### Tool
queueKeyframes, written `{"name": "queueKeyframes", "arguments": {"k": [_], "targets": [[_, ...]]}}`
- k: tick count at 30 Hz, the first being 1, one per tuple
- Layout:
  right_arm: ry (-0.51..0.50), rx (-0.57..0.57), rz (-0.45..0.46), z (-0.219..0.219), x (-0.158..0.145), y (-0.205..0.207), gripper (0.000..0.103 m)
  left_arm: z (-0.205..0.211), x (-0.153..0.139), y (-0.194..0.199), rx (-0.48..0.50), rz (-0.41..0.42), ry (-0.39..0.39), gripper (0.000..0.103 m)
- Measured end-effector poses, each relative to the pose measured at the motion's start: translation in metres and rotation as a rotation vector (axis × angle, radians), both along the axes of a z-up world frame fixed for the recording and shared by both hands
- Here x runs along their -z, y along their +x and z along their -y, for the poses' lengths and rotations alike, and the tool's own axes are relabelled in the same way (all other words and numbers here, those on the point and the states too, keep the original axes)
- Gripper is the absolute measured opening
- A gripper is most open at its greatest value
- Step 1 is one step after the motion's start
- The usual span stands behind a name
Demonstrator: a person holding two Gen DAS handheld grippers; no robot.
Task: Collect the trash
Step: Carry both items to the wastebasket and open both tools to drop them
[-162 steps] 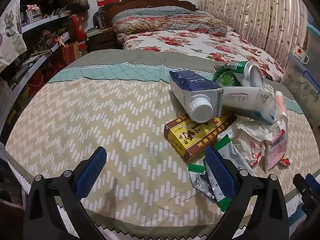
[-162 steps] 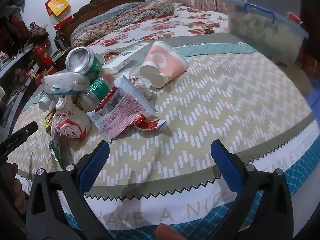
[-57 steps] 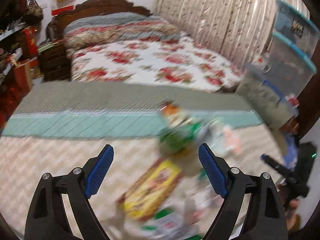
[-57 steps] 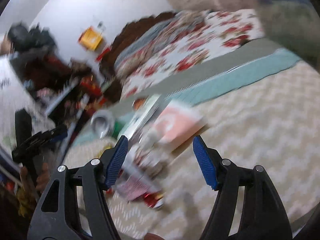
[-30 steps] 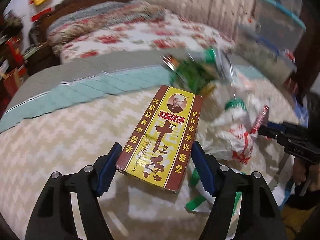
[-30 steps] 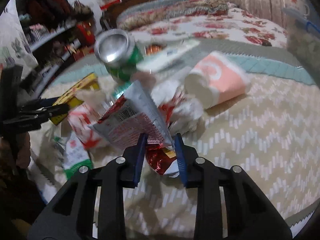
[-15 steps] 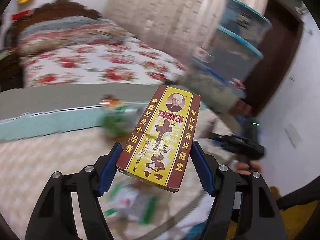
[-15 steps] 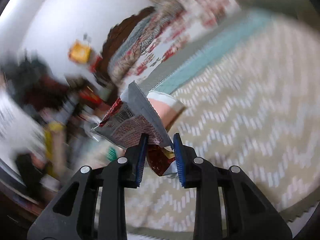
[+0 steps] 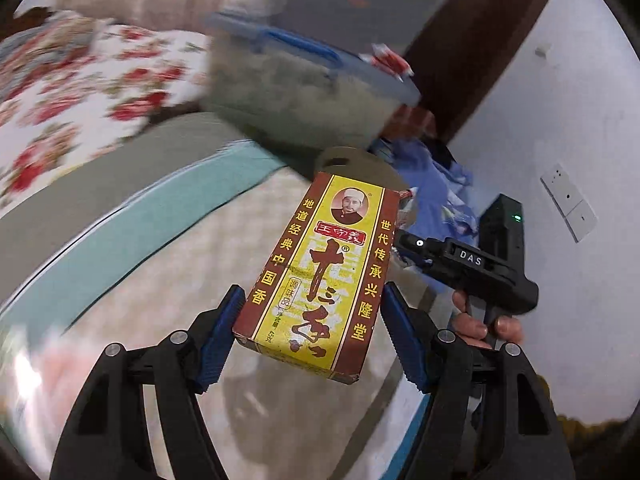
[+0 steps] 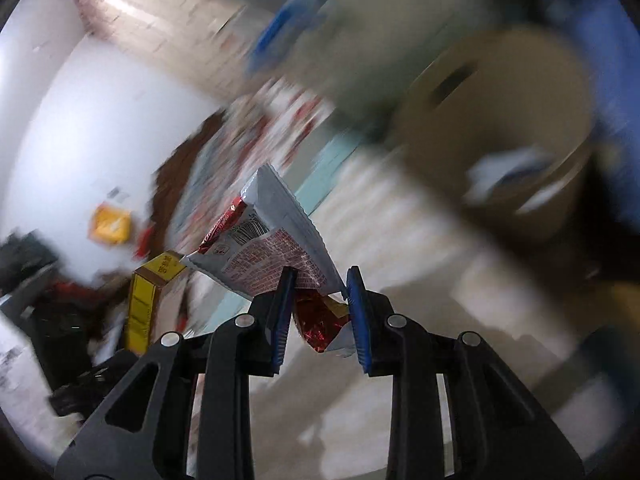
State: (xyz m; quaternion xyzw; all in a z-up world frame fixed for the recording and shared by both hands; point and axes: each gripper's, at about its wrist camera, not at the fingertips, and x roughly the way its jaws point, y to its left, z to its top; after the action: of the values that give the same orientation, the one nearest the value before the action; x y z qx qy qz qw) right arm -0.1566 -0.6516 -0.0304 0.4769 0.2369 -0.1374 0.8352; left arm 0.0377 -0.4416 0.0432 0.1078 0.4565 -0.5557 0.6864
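My left gripper (image 9: 310, 330) is shut on a yellow and brown spice box (image 9: 320, 276) and holds it in the air past the table's right edge. The box also shows in the right wrist view (image 10: 150, 298) at the left. My right gripper (image 10: 318, 310) is shut on a silver and red snack wrapper (image 10: 276, 248), also in the air. The right gripper's body shows in the left wrist view (image 9: 472, 268), just right of the box. A tan round bin (image 10: 500, 120) is blurred at the upper right of the right wrist view; its rim peeks above the box (image 9: 344, 158).
The zigzag-patterned table cloth (image 9: 160, 304) lies below and left. Stacked clear storage boxes with blue lids (image 9: 304, 76) stand behind the bin. A floral bed (image 9: 72, 92) is at the far left. A white wall (image 9: 560, 160) is on the right.
Both grippers have swung right, away from the trash pile on the table, each carrying its item. The bin and storage boxes have come much closer.
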Motion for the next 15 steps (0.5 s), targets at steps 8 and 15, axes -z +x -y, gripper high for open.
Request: {"name": "queueKeyframes", "arguments": {"k": [8, 15], "targets": [[-0.103, 0.220, -0.156, 0.097, 0.005, -0.016, 0.057, 0.170, 0.034, -0.001, 0.029, -0.066, 0.047, 0.069], [-0.180, 0.309, -0.145, 0.101, -0.009, -0.022, 0.073, 0.178, 0.030, -0.008, -0.025, -0.025, 0.073, 0.083]]}}
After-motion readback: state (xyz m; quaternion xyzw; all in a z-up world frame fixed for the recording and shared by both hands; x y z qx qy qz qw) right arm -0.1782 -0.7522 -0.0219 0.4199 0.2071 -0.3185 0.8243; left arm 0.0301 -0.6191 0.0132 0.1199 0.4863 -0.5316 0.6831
